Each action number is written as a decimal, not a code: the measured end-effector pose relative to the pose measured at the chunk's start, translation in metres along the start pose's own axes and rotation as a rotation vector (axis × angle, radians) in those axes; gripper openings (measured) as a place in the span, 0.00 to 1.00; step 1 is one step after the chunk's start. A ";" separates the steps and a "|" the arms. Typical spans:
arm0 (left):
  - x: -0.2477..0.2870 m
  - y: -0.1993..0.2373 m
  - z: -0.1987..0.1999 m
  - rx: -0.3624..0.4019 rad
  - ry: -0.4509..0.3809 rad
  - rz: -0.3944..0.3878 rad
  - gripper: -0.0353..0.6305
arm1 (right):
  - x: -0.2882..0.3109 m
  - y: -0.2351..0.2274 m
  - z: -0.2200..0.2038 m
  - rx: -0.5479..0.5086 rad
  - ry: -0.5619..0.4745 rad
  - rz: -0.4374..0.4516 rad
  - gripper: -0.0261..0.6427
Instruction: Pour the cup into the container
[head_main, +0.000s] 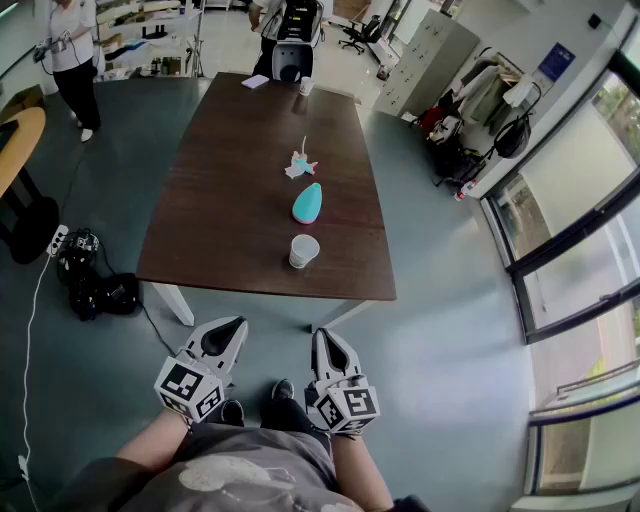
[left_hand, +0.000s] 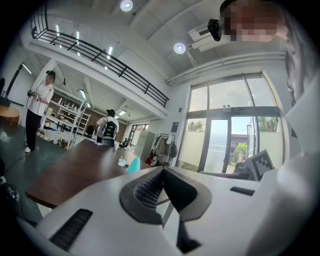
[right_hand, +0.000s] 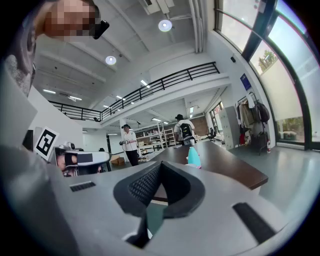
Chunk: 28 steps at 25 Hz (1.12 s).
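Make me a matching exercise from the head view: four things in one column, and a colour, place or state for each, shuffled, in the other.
Column one:
1. cup
2. container
3. small object
4. left tongs

Column two:
A. shut, short of the table
B. teal, mid-table
C. white, nearest the near edge
D. multicoloured, farthest of the three in the row

Pairs: 1-C, 2-B, 3-D, 4-A

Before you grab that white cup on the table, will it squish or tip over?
Probably squishy: the white cup looks thin-walled, like paper, so a hard squeeze may dent it. It stands upright and looks small and light, so a push near the rim could tip it.
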<state>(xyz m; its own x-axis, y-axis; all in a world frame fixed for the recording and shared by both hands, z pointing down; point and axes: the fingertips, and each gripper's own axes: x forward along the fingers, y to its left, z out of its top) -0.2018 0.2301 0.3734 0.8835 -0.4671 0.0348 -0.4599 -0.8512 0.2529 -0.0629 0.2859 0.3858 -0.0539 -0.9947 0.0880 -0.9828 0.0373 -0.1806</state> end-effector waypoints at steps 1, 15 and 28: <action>0.001 0.002 -0.002 -0.004 0.003 0.004 0.06 | 0.002 -0.002 -0.002 0.001 0.003 -0.002 0.02; 0.064 0.050 -0.006 0.010 0.012 0.146 0.06 | 0.075 -0.056 -0.012 -0.013 0.045 0.079 0.02; 0.154 0.090 -0.011 0.033 0.042 0.228 0.06 | 0.150 -0.126 -0.020 -0.049 0.090 0.118 0.06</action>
<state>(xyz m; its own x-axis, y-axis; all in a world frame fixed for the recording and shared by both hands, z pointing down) -0.1060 0.0843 0.4124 0.7587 -0.6389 0.1275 -0.6504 -0.7321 0.2024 0.0496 0.1338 0.4419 -0.1825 -0.9707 0.1566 -0.9762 0.1598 -0.1468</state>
